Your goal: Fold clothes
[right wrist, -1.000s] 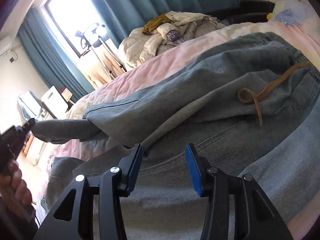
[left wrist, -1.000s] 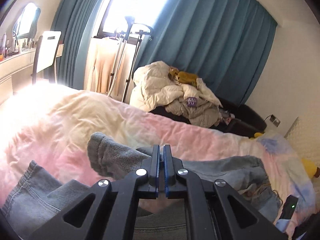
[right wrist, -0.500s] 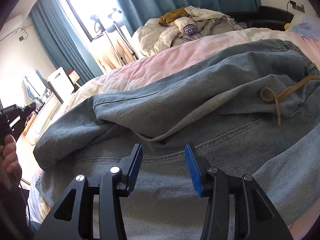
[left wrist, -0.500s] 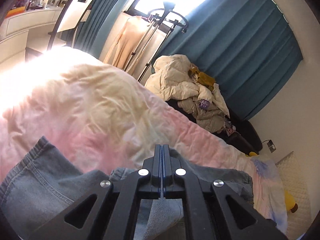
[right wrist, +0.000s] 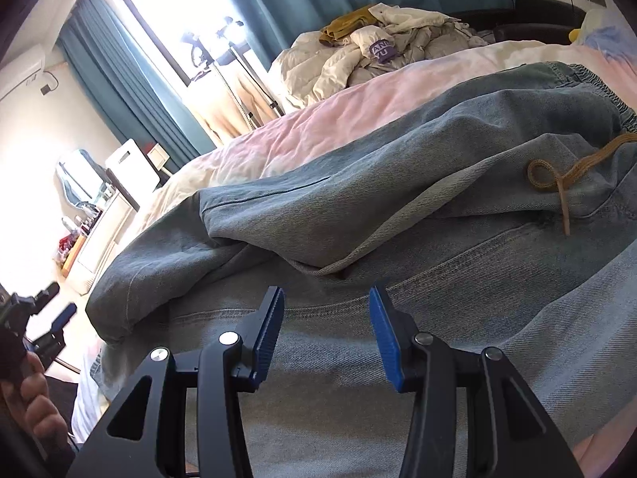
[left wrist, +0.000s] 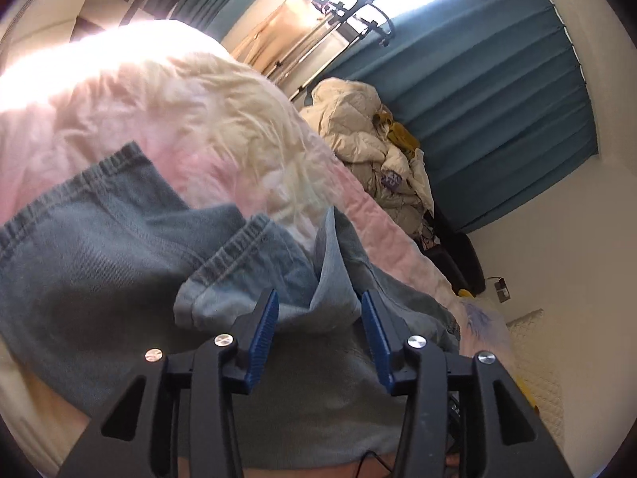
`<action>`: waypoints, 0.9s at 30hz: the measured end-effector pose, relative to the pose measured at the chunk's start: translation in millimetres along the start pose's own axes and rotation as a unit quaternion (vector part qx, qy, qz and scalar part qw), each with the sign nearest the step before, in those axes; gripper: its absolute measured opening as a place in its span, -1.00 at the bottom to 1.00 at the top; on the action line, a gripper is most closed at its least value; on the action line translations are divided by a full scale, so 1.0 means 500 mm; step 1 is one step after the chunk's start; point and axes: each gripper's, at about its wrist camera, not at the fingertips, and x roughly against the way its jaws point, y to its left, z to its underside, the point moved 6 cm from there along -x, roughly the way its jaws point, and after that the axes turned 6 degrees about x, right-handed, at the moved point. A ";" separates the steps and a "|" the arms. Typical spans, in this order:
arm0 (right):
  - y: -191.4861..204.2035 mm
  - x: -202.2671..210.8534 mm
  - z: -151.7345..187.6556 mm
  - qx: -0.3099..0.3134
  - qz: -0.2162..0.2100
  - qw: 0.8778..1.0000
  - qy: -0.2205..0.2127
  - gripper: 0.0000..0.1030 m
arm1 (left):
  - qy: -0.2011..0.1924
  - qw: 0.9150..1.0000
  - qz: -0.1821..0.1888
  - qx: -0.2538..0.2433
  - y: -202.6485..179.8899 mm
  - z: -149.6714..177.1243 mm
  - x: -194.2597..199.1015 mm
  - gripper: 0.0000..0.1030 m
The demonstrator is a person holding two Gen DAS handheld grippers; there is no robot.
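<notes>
A pair of blue denim jeans (right wrist: 418, 207) lies on the pink and cream bedspread (right wrist: 358, 111), one leg folded over the other, with a tan drawstring (right wrist: 557, 175) near the waistband. In the left wrist view the leg hems (left wrist: 235, 247) lie crumpled just ahead of my left gripper (left wrist: 318, 306), which is open with denim between its blue pads but not pinched. My right gripper (right wrist: 326, 302) is open and empty just above the jeans' middle. The left gripper also shows at the right wrist view's far left (right wrist: 43, 310).
A heap of cream and grey jackets (right wrist: 382, 55) lies beyond the bed on a dark sofa (right wrist: 537, 4). A clothes rack (right wrist: 223, 63) stands by the teal curtains (left wrist: 477, 79) and bright window. A white dresser with a mirror (right wrist: 95, 215) is at left.
My left gripper was shut on the jean leg, carried it across and down, and has opened, dropping the hem onto the other leg. The right gripper stayed open and barely moved.
</notes>
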 end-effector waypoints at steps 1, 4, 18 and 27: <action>0.001 0.005 0.000 -0.003 -0.003 1.000 -0.001 -0.13 | 0.018 1.000 0.008 0.024 0.014 0.013 -0.007 -0.13; 0.009 0.015 -0.001 -0.002 -0.007 1.000 -0.004 -0.13 | 0.046 0.994 0.028 0.097 0.050 0.034 -0.024 -0.14; -0.010 0.004 0.008 -0.026 -0.010 1.000 0.012 -0.13 | 0.024 0.948 0.118 0.295 0.144 0.020 -0.050 -0.14; -0.008 -0.015 0.016 -0.032 -0.013 0.999 0.030 -0.13 | 0.021 0.946 0.109 0.304 0.144 -0.007 -0.094 -0.14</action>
